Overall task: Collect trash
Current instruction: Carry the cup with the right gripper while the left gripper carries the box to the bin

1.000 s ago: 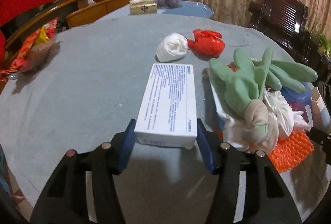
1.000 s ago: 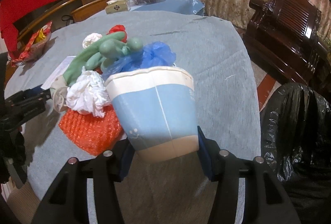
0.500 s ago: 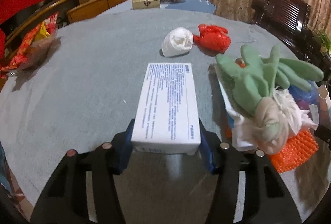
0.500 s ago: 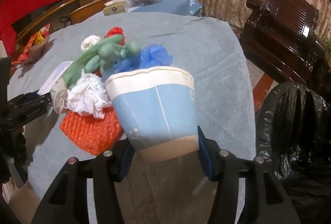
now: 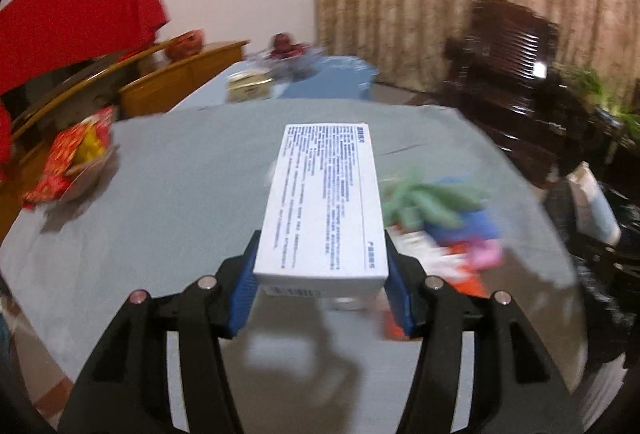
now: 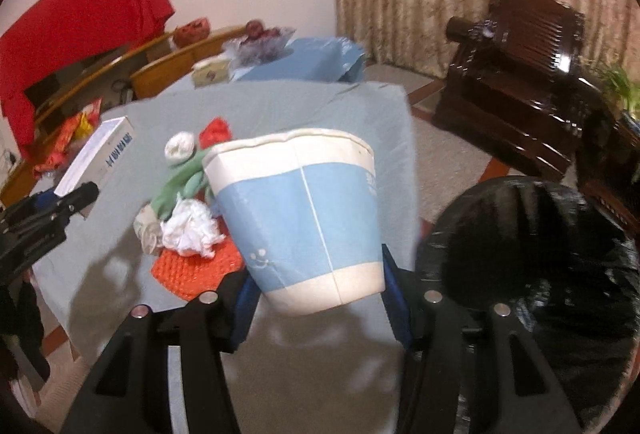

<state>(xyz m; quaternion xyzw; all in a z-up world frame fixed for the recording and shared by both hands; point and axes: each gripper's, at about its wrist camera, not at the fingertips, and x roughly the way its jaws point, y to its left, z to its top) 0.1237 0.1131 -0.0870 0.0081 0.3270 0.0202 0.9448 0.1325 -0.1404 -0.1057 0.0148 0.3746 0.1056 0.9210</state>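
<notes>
Left gripper (image 5: 322,300): its blue-padded fingers (image 5: 243,294) pinch the near end of a long white cardboard box printed with small blue text (image 5: 325,205), held off the cloth with its printed face up and its far end pointing at the far edge of the tabletop.
Right gripper (image 6: 316,308): pinches the base of a blue-and-white paper cup (image 6: 302,220), tilted with its mouth away from the camera, held above the near right edge of the tabletop.
White box, seen from the right wrist (image 6: 98,153): raised over the left part of the tabletop, with the left gripper's black body at its near end.
Tabletop: a round table under a grey cloth (image 6: 304,105).
Trash pile: near the right edge of the tabletop, a pale green rubber glove (image 6: 176,181) lies across a crumpled white tissue (image 6: 192,230) and a piece of orange bubble-textured sheet (image 6: 196,270); a small white knotted bag (image 6: 180,147) and a red crumpled bag (image 6: 216,129) lie just beyond it.
Pile in the left wrist view: blurred; the green glove (image 5: 428,199) shows over something blue and pink.
Black plastic trash bag (image 6: 532,274): stands open off the right edge of the table, just beside the cup.
Left edge of the tabletop: a dish of red and yellow snack wrappers (image 5: 76,161).
</notes>
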